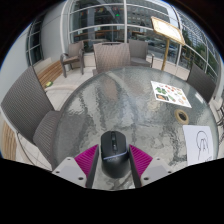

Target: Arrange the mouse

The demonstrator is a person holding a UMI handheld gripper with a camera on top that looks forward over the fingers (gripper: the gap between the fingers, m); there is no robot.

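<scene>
On glass table [110, 105] | one mouse [113, 152] clamped in gripper [113, 163] | two sheets [172, 96]

the tongs [113, 163] point forward, both magenta pads [87, 160] clamped against a mouse [114, 152].

The setting is a lounge or café-style seating area inside a glass-fronted commercial building. A round table [100, 115] with a glossy, reflective top lies directly ahead of the claw. An upholstered grey armchair [40, 125] stands to the left of the claw, drawn up to the table's edge. Beyond the table, further chairs [72, 60] surround a second table [112, 55]. Behind these, tall framed window panels [105, 18] span the far wall and admit daylight. A printed leaflet [172, 96] with coloured graphics lies on the tabletop ahead and to the right of the claw, and a white sheet [200, 143] lies nearer, also right.
</scene>
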